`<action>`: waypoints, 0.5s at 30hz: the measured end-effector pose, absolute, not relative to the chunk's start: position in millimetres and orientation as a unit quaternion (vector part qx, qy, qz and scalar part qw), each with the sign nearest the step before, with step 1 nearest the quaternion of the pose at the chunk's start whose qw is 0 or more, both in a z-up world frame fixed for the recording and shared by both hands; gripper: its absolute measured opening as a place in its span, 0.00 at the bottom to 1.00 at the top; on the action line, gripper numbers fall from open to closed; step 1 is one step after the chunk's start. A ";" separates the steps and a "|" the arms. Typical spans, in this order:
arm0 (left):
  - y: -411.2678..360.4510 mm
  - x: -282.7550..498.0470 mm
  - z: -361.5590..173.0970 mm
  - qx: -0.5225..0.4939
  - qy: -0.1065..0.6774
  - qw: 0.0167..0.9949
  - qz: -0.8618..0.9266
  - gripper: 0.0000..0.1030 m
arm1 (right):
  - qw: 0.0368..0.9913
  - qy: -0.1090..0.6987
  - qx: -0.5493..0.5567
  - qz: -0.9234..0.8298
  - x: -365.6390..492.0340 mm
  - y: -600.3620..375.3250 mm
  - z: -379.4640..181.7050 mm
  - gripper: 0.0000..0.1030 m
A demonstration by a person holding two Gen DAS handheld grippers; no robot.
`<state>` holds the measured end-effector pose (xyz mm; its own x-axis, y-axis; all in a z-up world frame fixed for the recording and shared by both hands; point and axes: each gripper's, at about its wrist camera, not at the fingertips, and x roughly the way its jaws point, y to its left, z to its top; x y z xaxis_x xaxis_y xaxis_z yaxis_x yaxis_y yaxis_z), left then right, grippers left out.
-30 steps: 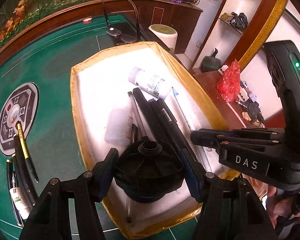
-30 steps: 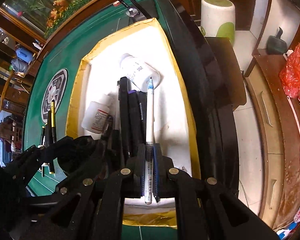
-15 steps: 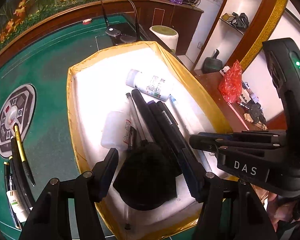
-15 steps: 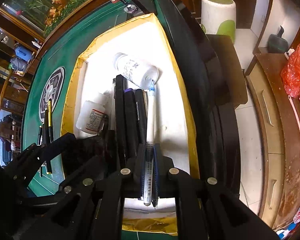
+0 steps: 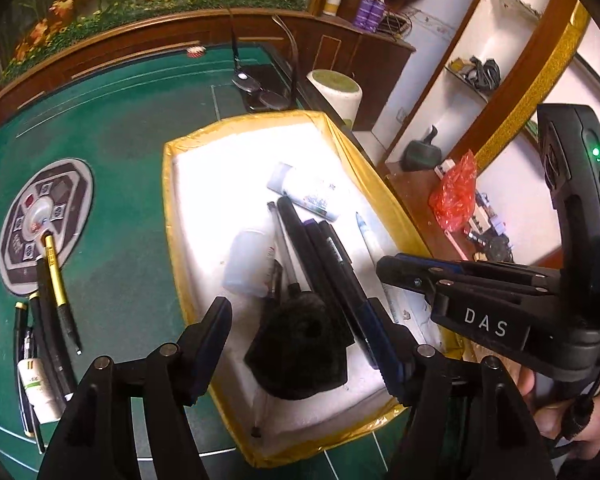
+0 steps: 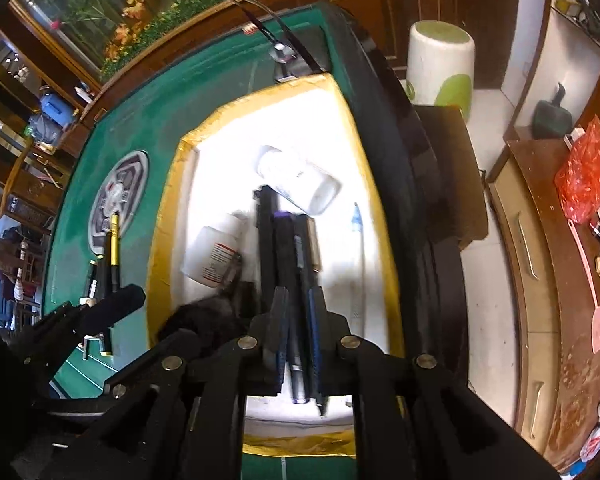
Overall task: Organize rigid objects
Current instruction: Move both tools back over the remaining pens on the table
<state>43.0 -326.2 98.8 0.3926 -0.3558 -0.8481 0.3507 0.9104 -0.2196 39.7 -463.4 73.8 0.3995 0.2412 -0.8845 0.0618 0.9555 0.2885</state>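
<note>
A white foam tray with a yellow rim (image 5: 172, 240) (image 6: 164, 240) lies on the green table. My left gripper (image 5: 298, 312) hovers over its near end, jaws opening. A black round part (image 5: 300, 352) (image 6: 208, 316) lies tilted in the tray below them, free of the pads. My right gripper (image 6: 298, 296) (image 5: 384, 268) hangs over the tray's right side, its jaws opening and only narrowly apart, pressing on nothing. The white pen (image 6: 358, 248) (image 5: 370, 240) lies loose to its right. Dark pens (image 6: 288, 248) (image 5: 320, 248) and two white bottles (image 5: 308, 192) (image 5: 248, 260) also lie in the tray.
Left of the tray, several pens (image 5: 56, 280) and a small white tube (image 5: 36, 388) lie on the green felt by a round control panel (image 5: 44, 224). Glasses (image 5: 260, 92) sit beyond the tray. A white stool (image 5: 336, 88) and a red bag (image 5: 452, 196) are off the table's right edge.
The black round part left the left jaws and tipped over in the tray. The white pen left the right jaws and lies by the tray's right wall. Both grippers rose slightly.
</note>
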 end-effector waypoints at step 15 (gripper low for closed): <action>-204.4 3.8 136.3 -0.081 0.460 0.877 -0.115 0.69 | 0.833 0.516 0.070 0.187 40.7 -349.1 104.4 0.18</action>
